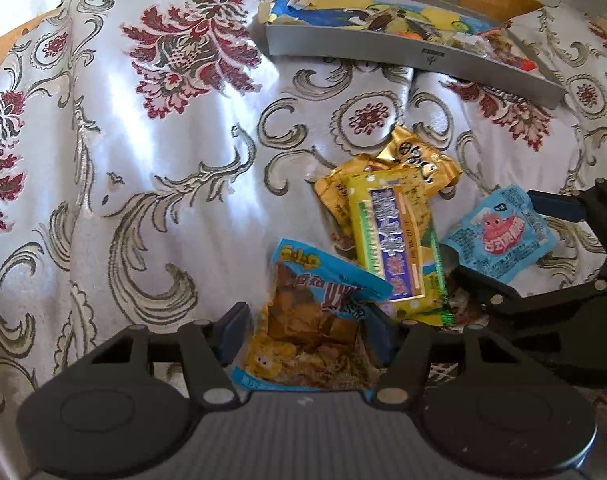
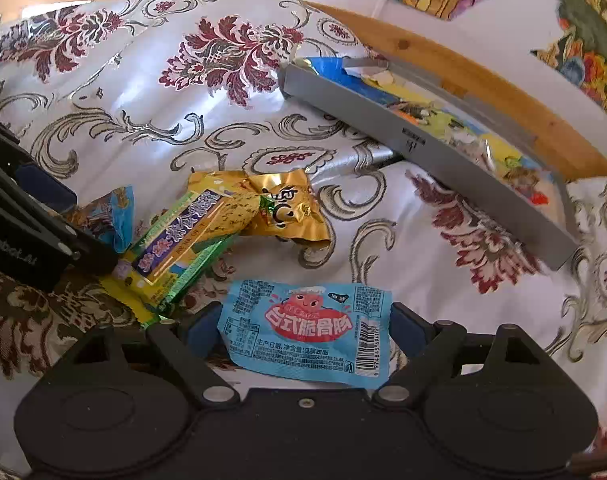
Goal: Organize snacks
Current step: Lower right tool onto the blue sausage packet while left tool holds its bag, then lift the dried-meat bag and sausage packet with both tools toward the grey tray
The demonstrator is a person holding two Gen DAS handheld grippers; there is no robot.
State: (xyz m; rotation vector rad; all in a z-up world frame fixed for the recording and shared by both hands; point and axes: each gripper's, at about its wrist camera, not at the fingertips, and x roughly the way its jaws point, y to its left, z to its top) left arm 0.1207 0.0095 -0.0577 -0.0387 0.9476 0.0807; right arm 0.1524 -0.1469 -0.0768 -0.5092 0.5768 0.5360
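Observation:
Snack packets lie on a floral tablecloth. In the left wrist view my left gripper (image 1: 305,332) is open and straddles a blue and orange chip packet (image 1: 319,304), one finger on each side. In the right wrist view my right gripper (image 2: 303,328) is open around a light blue packet with a red logo (image 2: 303,316), whose side edges lie close to the blue pads. Between the two lie a yellow-green bar packet (image 1: 395,240) and a crumpled gold packet (image 1: 415,156) partly under it. The right gripper (image 1: 499,236) also shows at the right edge of the left wrist view.
A shallow grey tray (image 1: 383,54) holding several colourful snack packets stands at the back, near the wooden table edge (image 2: 483,80). The tablecloth (image 1: 143,160) is rumpled into folds at the left and centre. A wall with patterned pictures rises behind.

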